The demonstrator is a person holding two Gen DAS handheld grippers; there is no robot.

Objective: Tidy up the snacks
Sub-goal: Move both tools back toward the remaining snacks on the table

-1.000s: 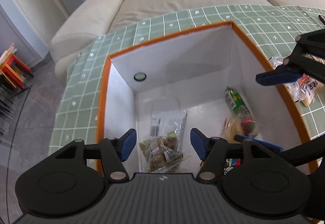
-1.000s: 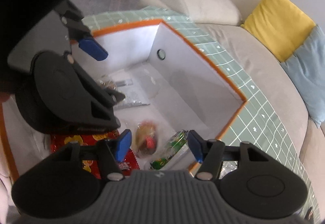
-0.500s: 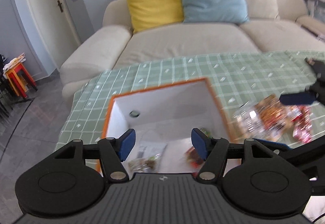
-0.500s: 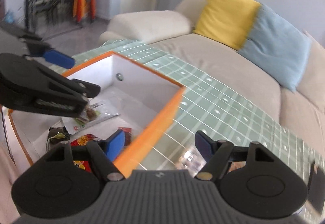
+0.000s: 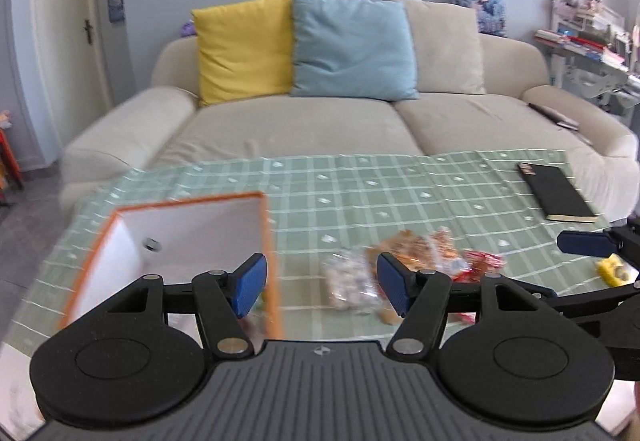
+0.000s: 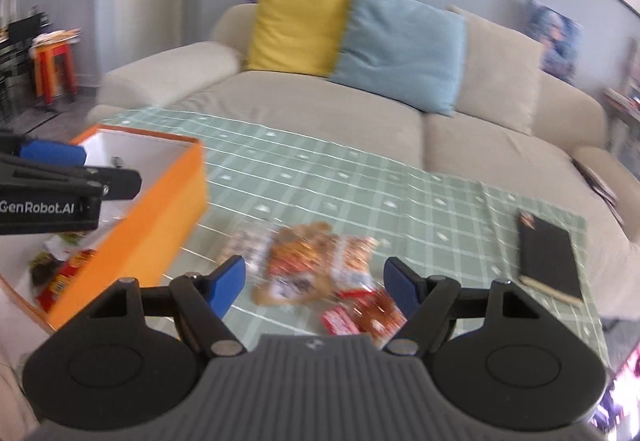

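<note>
Down at the lower middle of both wrist views sits the loose pile of snack packets (image 6: 320, 269), lying on the green checked cloth of the counter (image 5: 360, 197). Motion blur smears them, so the count is rough: a clear bag of pale pieces (image 5: 348, 281), two or three orange-printed packs (image 6: 296, 261), and a couple of small red wrappers (image 6: 340, 321) at the near edge. One yellow item (image 5: 610, 269) lies apart, far right in the left wrist view.

Just left of the pile stands one orange box (image 6: 160, 213) with white inner walls, its near corner close to the packets but not touching them. Inside it a few packets (image 6: 60, 273) show at lower left of the right wrist view, too blurred to count.

Left tongs (image 5: 318, 285) hang above the box's right edge and the clear bag, blue pads spread wide, nothing between them. Right tongs (image 6: 312, 285) hover over the pile, pads equally wide apart, gripping nothing. Each one pokes into the other's view at the frame edge.

One black notebook (image 6: 548, 257) rests near the counter's right edge, well apart from the snacks. Between the pile and the far edge of the cloth lies a broad bare stretch.

Beyond that edge runs a beige sofa (image 5: 300, 121) with three cushions: one yellow (image 5: 244, 49), one blue (image 5: 352, 45), one beige (image 5: 444, 49).
</note>
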